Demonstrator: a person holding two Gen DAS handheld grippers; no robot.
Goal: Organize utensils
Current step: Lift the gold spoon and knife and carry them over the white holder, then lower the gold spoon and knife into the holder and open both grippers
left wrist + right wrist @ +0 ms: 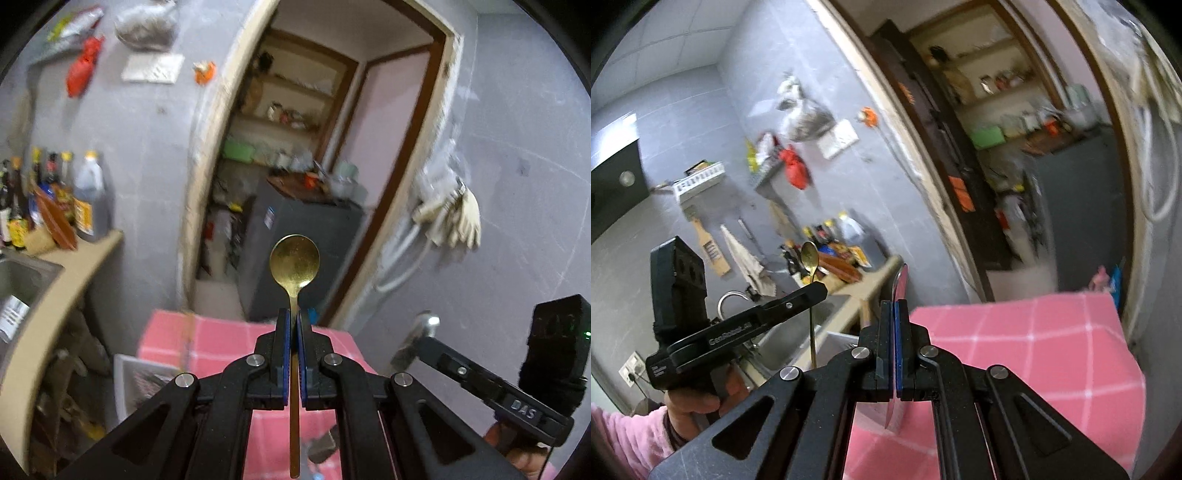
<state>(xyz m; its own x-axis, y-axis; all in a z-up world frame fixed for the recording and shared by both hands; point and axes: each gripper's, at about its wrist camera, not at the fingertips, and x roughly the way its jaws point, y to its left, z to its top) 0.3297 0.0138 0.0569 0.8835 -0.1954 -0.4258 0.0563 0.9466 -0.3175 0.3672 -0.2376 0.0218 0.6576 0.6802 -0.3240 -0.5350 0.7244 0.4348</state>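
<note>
The left gripper (293,325) is clamped, blue pads pressed together, on the thin handle of a gold-coloured metal spoon (294,260), whose round bowl stands up past the fingertips while the handle runs back down between the black linkages. The right gripper (897,314) is likewise closed tight on a flat, silver metal utensil (900,286) seen edge-on; it looks like a knife or a spatula blade, but the view is too blurred and too thin to say which.

Just below both grippers lies a table under a pink cloth with a white check (1027,354). Beside its left edge sits a white plastic basket (127,373), its contents unclear.

Farther off, a beige counter (74,266) carries a steel sink (783,341) and a cluster of sauce bottles (55,195), against a grey tiled wall with a doorway into a pantry.

Both utensils are held clear of the table, so the step in hand seems to be the carry between pick-up and sorting. No holder or tray shows plainly. The next move calls for finding the right place for each, lowering one hand at a time, and aligning the spoon handle before the pads part.
</note>
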